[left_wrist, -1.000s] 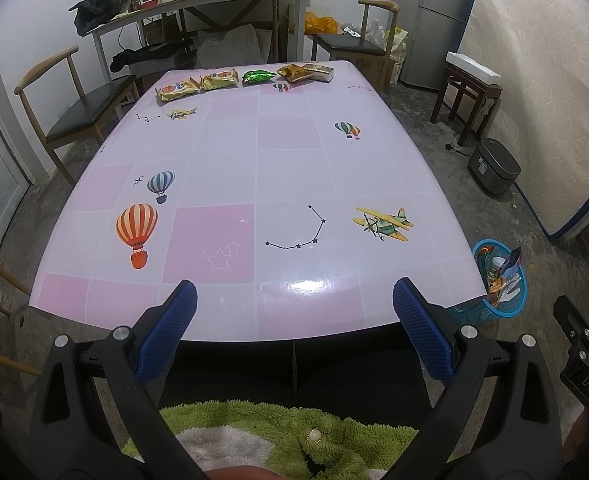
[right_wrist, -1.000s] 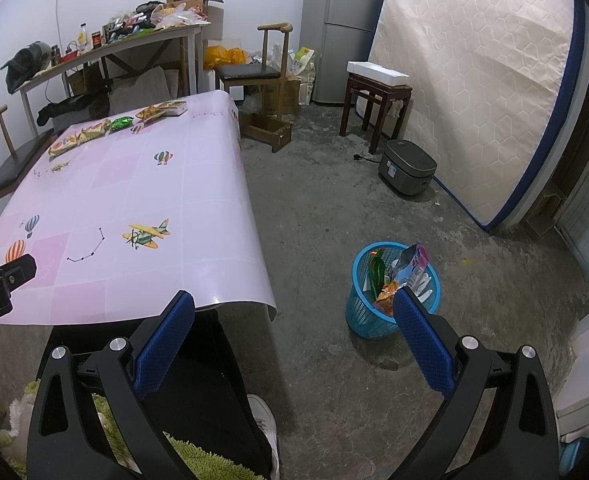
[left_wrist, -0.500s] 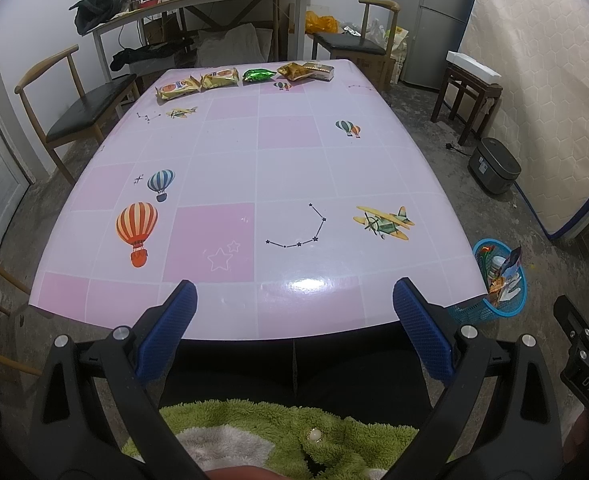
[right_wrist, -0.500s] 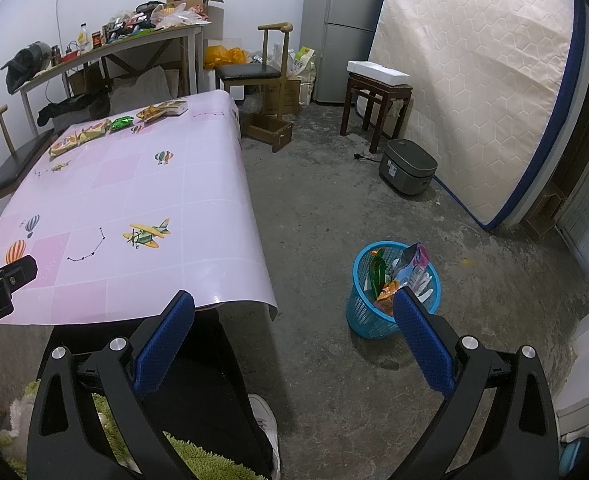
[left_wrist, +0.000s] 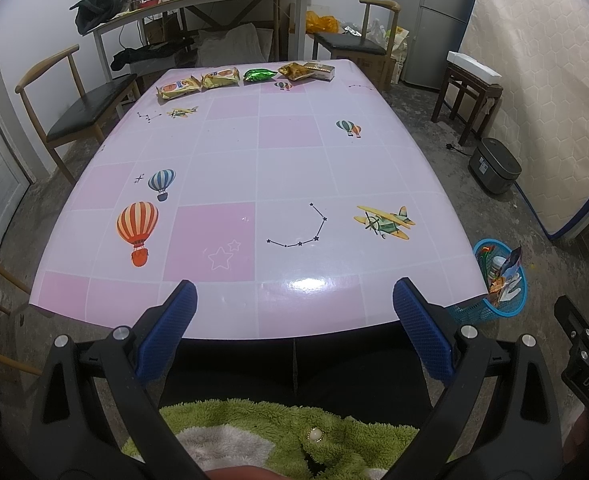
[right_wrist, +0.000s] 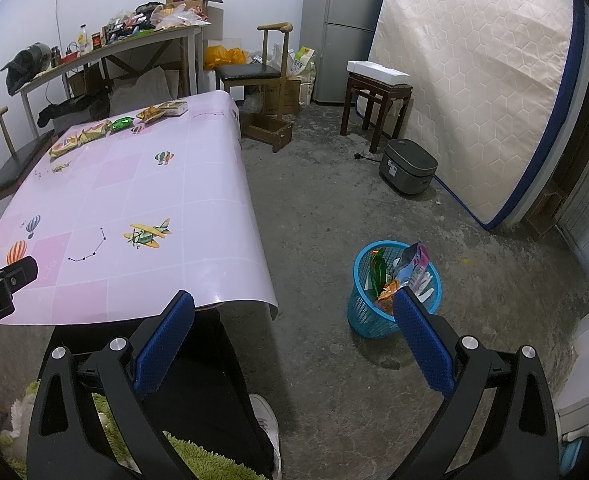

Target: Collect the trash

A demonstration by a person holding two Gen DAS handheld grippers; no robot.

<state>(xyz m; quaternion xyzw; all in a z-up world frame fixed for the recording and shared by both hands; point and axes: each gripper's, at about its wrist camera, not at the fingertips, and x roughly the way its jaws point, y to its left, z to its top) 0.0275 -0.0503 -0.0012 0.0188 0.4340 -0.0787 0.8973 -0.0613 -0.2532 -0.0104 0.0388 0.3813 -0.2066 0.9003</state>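
Pretty cluttered room: pink checked tablecloth with balloon and plane prints (left_wrist: pixel 286 152), wooden chair with black seat (left_wrist: pixel 82 104) beside it, cluttered white side table against the wall (right_wrist: pixel 134 46), beige quilted mattress leaning upright (right_wrist: pixel 474 88), grey rice cooker on the concrete floor (right_wrist: pixel 408 166).

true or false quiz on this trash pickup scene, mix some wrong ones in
1. The snack packets lie in a row at the far end of the table. True: see the green packet.
2. The blue basket stands on the table. False: it stands on the floor beside the table.
3. The left tool holds a wrapper. False: its jaws are open and empty.
4. The basket already has wrappers in it. True.
5. The right tool is open. True.
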